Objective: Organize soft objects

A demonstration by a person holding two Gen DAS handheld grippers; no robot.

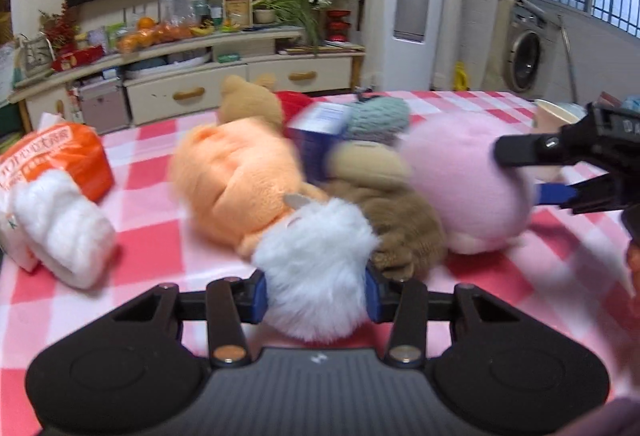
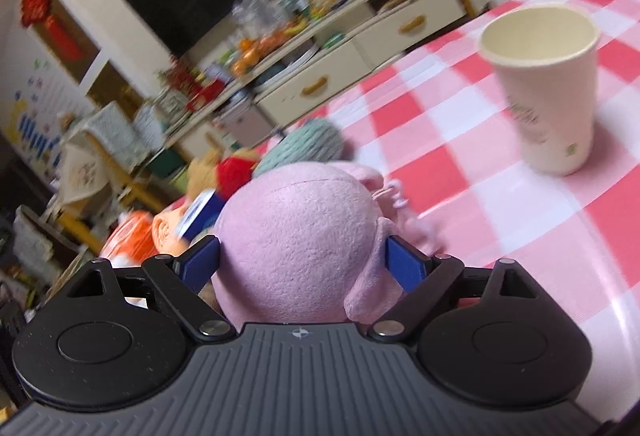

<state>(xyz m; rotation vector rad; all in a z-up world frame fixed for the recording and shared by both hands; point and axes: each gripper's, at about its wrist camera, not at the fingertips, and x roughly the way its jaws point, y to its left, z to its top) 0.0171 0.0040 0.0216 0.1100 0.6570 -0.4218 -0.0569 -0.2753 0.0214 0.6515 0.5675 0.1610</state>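
Grasping now: both tools are clamped on plush toys at the near edge of one cluster on the checked counter [image 1: 152,236].
Left hand-held gripper [image 1: 316,294]: its blue pads press into both sides of a white fluffy toy [image 1: 316,268], squeezing the fur; the toy touches the orange plush [image 1: 236,179] and the brown plush [image 1: 404,228].
Right hand-held gripper [image 2: 304,260]: clenched around the pink plush [image 2: 296,236], pads on its left and right flanks; seen from the left wrist view it reaches in from the right side.
Why so held: gripping at the widest soft part probably lets the filling give without slipping.
Cluster: a blue box [image 1: 316,139] and a teal knitted item [image 1: 378,117] lie just behind, far side.
Left end: an orange tissue pack [image 1: 60,159] with a white fluffy roll [image 1: 68,232] against it.
Paper cup [image 2: 548,87]: upright, well apart to the far right, likely kept outside the soft group.
Stage, judged: sorting under way; the motion blur suggests the toys are being shifted.
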